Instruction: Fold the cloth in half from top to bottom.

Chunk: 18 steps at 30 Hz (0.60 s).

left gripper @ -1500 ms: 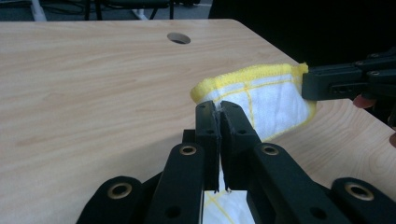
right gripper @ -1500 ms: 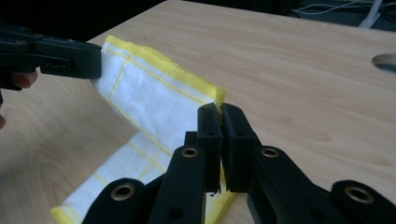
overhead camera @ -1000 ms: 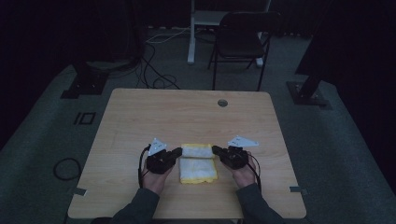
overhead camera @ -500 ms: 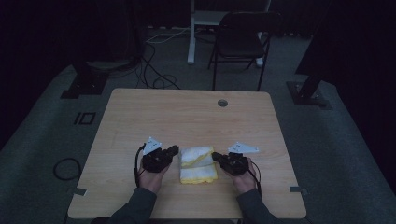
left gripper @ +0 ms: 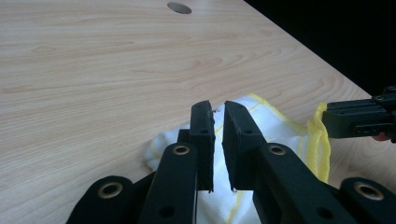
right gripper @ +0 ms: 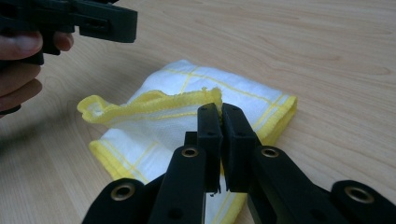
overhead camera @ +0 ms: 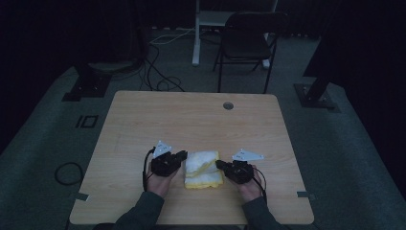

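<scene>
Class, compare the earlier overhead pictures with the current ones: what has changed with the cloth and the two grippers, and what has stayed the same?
The cloth went from flat to bunched, its edge lifted. The left gripper has just been opening, nothing pressed between its pads. The right gripper stays shut on the cloth's yellow hem; both hands kept their places on the table.

No readable text, labels, brands or numbers were visible anywhere; marks on the grippers' grey plates were too small to read.
</scene>
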Tool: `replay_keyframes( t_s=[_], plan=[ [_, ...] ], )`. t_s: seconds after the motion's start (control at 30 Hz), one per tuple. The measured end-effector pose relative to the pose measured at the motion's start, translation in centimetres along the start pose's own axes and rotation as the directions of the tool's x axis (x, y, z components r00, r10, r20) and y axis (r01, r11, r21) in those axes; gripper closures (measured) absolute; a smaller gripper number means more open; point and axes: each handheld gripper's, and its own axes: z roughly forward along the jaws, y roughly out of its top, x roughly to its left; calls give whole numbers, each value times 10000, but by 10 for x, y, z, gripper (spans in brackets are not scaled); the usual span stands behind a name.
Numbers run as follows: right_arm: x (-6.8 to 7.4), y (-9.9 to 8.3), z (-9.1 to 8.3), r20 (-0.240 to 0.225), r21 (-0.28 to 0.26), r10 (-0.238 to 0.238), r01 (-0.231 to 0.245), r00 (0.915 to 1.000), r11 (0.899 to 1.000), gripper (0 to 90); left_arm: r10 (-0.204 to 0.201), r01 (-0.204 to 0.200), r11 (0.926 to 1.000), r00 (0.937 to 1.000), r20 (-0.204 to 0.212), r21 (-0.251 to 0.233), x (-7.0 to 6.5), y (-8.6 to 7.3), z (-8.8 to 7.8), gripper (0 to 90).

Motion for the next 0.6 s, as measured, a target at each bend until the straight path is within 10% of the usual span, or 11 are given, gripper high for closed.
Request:
replay_keyframes(
  t_s=[0.6],
  plan=[
    [1,-4,-4,-233,17,-160,160,9996,9999,750,428,-424,9935,9991,-16,1053,-4,-18,27,830]
  ],
)
